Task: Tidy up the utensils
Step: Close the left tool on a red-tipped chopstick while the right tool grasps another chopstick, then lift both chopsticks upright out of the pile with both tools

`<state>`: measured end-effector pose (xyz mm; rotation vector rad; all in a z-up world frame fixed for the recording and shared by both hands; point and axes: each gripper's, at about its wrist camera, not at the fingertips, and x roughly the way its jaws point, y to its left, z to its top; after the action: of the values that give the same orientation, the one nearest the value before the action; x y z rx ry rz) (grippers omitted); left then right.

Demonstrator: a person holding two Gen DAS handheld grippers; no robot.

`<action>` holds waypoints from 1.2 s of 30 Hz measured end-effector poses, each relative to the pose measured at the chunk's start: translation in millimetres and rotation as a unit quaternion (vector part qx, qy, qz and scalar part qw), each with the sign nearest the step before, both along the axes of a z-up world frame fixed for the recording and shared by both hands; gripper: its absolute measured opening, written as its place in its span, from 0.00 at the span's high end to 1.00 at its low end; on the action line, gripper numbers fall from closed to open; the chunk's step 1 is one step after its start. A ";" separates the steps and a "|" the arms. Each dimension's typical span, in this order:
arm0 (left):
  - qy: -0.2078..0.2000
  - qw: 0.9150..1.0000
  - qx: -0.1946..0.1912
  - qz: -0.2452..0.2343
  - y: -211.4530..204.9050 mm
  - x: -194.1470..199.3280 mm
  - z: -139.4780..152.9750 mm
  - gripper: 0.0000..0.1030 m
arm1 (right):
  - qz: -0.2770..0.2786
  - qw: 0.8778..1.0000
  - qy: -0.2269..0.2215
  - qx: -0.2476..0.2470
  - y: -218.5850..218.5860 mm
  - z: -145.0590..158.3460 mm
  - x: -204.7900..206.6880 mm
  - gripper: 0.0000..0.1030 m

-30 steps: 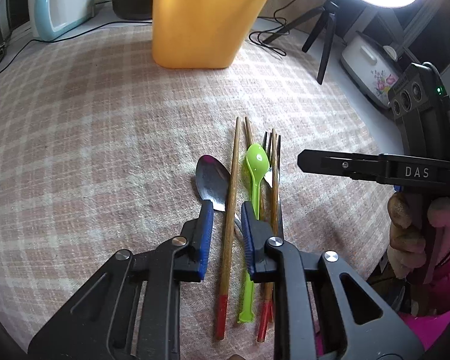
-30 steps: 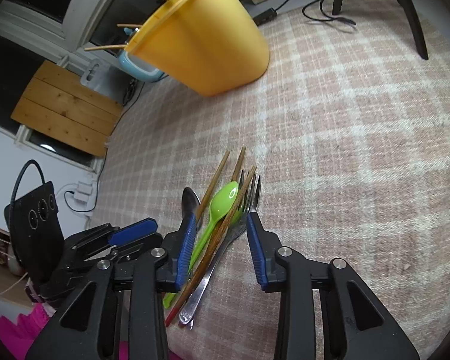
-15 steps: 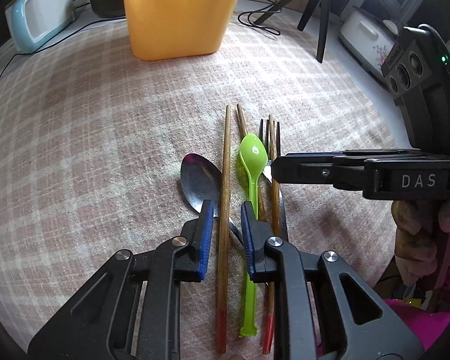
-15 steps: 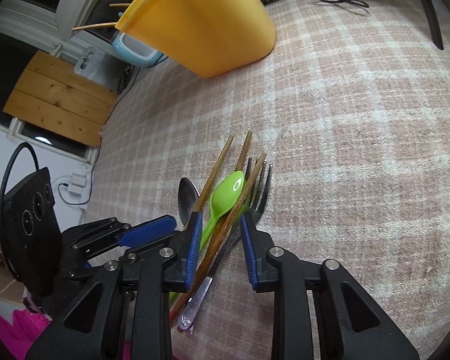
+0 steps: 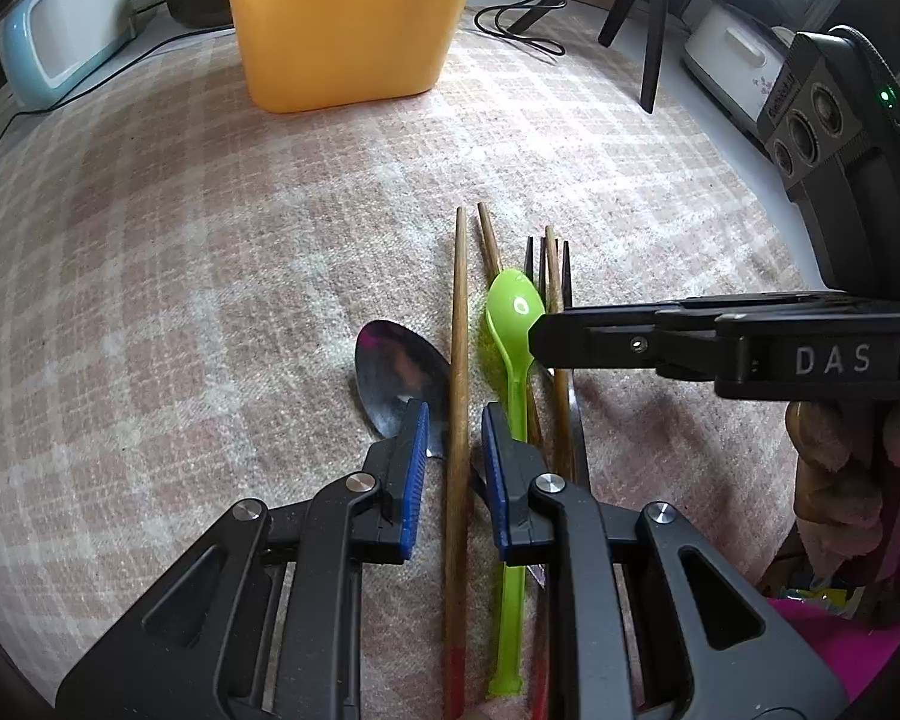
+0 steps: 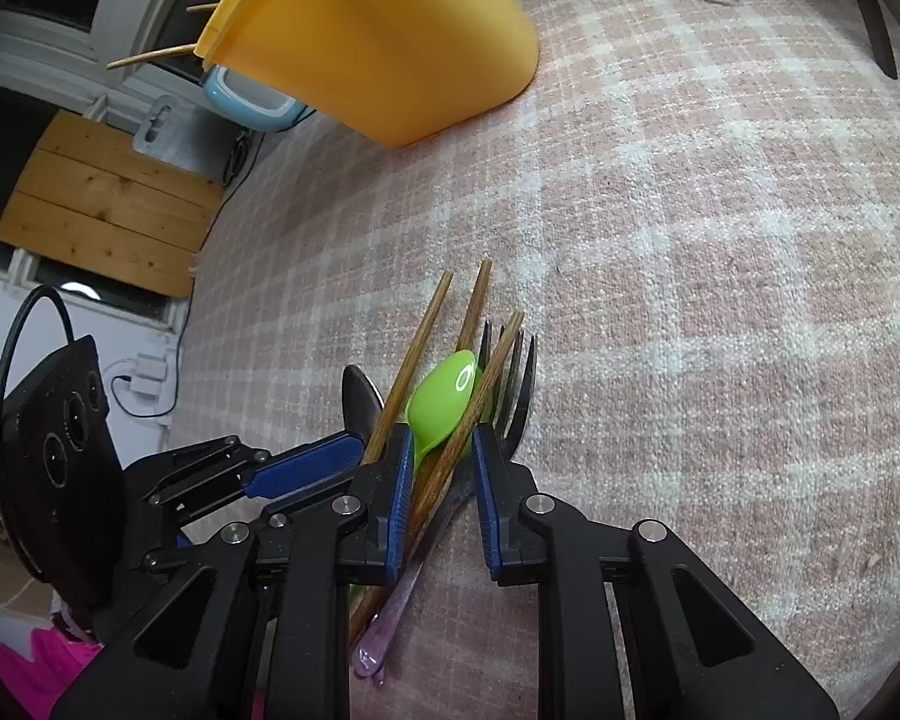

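Note:
Several utensils lie side by side on the checked cloth: a metal spoon (image 5: 390, 369), wooden chopsticks with red ends (image 5: 459, 396), a green plastic spoon (image 5: 513, 324) and a dark fork (image 5: 564, 276). My left gripper (image 5: 455, 450) is low over them, its fingers partly open astride one chopstick, not pressing it. My right gripper (image 6: 439, 468) comes in from the right, fingers partly open around another chopstick (image 6: 480, 402) and the green spoon (image 6: 444, 399). A tall yellow container (image 5: 342, 18) stands upright at the back, with chopsticks sticking out (image 6: 150, 54).
A light-blue appliance (image 5: 60, 24) and a dark pot stand at the back left. A black tripod (image 5: 642, 12) with cables and a white rice cooker (image 5: 732, 54) are at the back right. The cloth (image 5: 180, 240) lies bare to the left.
Both grippers have moved down and closer to the utensils. Both pairs of fingers have narrowed around the chopsticks. The right gripper has slid left over the fork and green spoon.

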<state>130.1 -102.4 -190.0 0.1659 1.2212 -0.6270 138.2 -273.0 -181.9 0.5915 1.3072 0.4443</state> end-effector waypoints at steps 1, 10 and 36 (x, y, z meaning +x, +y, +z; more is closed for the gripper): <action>0.000 1.000 0.002 0.001 -0.2 0.8 -0.5 0.92 | 0.001 1.000 0.000 -0.003 0.7 -0.1 0.7 0.88; 0.007 1.000 -0.012 0.016 5.5 5.0 -0.4 0.96 | 0.003 1.000 -0.002 -0.010 5.8 0.9 1.6 0.91; -0.016 0.991 -0.092 0.100 60.2 7.3 45.0 0.96 | 0.021 0.993 -0.095 -0.059 2.5 54.5 -10.0 0.92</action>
<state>137.4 -42.2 -144.9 -0.0993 1.1272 -0.5564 128.3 -270.6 -127.4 0.4130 1.1565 0.4434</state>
